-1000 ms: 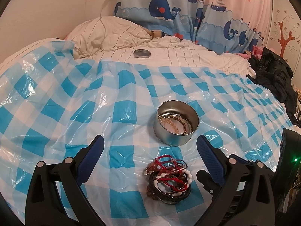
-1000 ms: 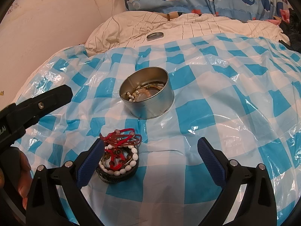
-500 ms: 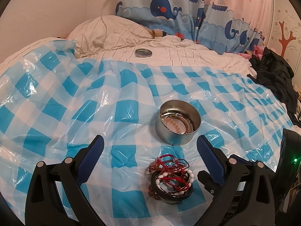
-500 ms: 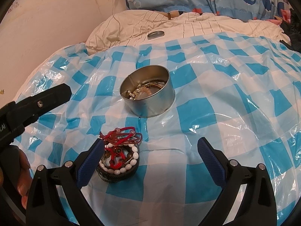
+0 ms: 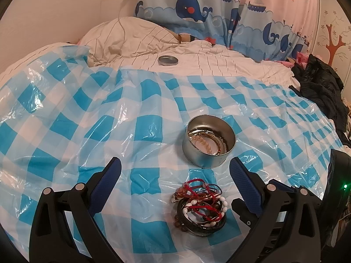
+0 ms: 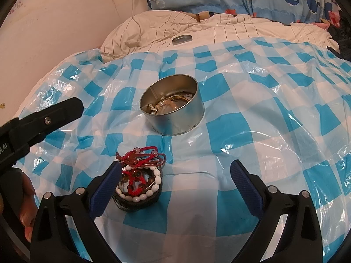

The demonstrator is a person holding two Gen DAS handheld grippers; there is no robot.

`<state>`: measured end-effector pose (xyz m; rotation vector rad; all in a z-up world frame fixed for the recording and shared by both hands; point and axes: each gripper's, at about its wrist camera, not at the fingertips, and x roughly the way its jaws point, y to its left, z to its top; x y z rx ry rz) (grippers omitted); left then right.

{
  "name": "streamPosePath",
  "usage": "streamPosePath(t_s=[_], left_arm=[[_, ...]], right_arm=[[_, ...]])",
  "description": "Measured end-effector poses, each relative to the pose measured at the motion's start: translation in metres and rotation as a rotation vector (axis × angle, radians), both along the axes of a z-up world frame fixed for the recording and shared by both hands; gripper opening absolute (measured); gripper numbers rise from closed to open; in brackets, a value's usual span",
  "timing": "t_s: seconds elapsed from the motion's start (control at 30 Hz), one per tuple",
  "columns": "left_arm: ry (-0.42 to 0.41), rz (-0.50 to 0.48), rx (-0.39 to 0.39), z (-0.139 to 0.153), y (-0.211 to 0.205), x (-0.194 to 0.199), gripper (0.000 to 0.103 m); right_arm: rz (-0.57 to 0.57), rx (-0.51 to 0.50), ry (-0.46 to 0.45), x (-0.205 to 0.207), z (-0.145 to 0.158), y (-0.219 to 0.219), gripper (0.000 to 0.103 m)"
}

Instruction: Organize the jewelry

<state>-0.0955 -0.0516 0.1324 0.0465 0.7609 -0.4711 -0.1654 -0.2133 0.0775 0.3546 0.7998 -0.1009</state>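
Bracelets (image 5: 199,206) lie heaped between left gripper's (image 5: 175,175) spread jaws, near tin (image 5: 208,140).

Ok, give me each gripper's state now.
Left gripper: open, holding nothing.
Right gripper: open, holding nothing, one finger beside the bracelets.

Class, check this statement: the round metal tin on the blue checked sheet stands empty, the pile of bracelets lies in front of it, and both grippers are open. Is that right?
One error: the tin is not empty. The right wrist view shows beads and bangles inside it, and the left wrist view agrees. The rest holds: the pile of bracelets lies in front of it on the checked sheet, and the left gripper and right gripper are open.
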Motion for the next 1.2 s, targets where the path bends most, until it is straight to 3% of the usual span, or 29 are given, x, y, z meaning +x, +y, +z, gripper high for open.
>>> streamPosePath(t_s=[0.73,0.9,1.07,1.2], left_arm=[[0.019,-0.005,-0.005,0.000,0.002,0.002,0.095],[0.081,-0.015,-0.087,0.000,0.026,0.008,0.095],[0.154,0.052,-0.187,-0.002,0.061,0.023,0.095],[0.164,0.106,-0.174,-0.007,0.078,0.027,0.095]], right_arm=[[0.002,0.003,0.014,-0.002,-0.004,-0.002,0.095],[0.005,0.012,0.024,-0.004,-0.007,-0.009,0.095],[-0.016,0.043,0.015,-0.010,-0.004,-0.023,0.095],[-0.001,0.046,0.017,-0.010,-0.002,-0.022,0.095]])
